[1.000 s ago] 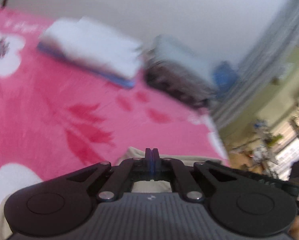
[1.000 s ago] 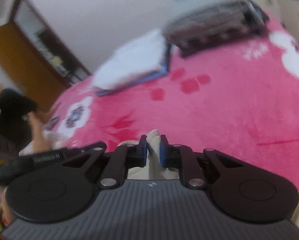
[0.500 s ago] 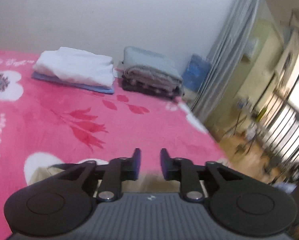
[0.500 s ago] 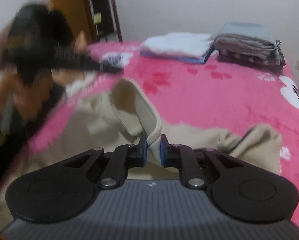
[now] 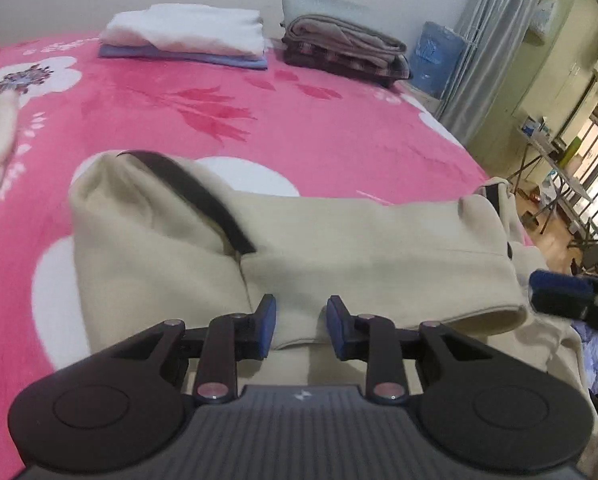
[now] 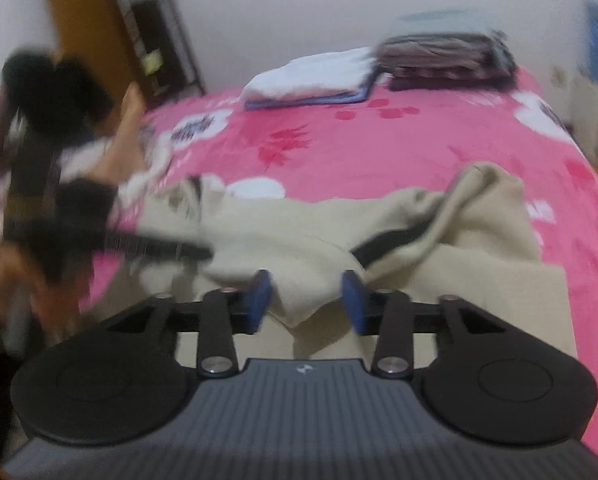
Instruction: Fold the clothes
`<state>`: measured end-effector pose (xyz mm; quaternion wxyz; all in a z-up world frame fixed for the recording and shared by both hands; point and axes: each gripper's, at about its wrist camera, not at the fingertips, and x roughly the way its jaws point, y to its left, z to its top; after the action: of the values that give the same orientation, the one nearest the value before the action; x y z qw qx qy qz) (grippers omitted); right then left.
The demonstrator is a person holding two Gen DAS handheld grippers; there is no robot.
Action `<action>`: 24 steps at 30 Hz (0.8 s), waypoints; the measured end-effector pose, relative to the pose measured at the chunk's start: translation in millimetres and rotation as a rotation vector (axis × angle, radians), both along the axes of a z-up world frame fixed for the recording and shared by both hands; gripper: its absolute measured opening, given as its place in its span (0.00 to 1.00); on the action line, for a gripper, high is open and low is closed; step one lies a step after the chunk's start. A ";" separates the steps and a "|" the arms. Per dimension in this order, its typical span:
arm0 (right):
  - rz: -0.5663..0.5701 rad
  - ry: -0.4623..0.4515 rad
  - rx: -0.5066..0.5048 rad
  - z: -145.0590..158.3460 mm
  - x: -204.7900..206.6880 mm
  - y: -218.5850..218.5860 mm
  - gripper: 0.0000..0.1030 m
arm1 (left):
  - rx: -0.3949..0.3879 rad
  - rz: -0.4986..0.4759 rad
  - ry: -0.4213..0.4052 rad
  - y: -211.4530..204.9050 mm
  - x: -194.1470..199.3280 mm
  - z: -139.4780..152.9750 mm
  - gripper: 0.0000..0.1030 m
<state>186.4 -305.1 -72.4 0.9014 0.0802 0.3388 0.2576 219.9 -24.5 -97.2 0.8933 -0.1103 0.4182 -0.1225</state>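
Left wrist view: both hand-held grippers (left (image 5: 301, 328), right (image 6: 306, 300)) are opening over the beige garment (image 5: 339, 240), gripping nothing.

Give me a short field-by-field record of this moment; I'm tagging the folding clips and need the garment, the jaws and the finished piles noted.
surface: pink floral blanket on a bed
garment: beige garment with a dark band, lying on the near side of the blanket
left gripper: jaws opening, fabric edge between them, not pinched
right gripper: jaws opening, a fold of fabric between them, not pinched
folded piles: white stack and brown-grey stack, side by side at the far end
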 end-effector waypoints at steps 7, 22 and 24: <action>-0.248 0.199 0.408 -15.2 20.3 -44.6 0.59 | -0.225 0.088 0.055 32.2 1.9 -9.7 0.32; -0.348 0.606 0.570 -66.4 61.0 -22.4 0.46 | -0.415 0.156 0.167 41.8 32.9 -31.7 0.22; -0.360 0.608 0.573 -65.0 65.0 -19.4 0.30 | -0.419 0.155 0.165 41.0 34.8 -32.2 0.17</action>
<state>251.3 -324.5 -137.4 0.7326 0.4562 0.4839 0.1448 254.7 16.5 -129.4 0.8204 -0.3348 0.4455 -0.1281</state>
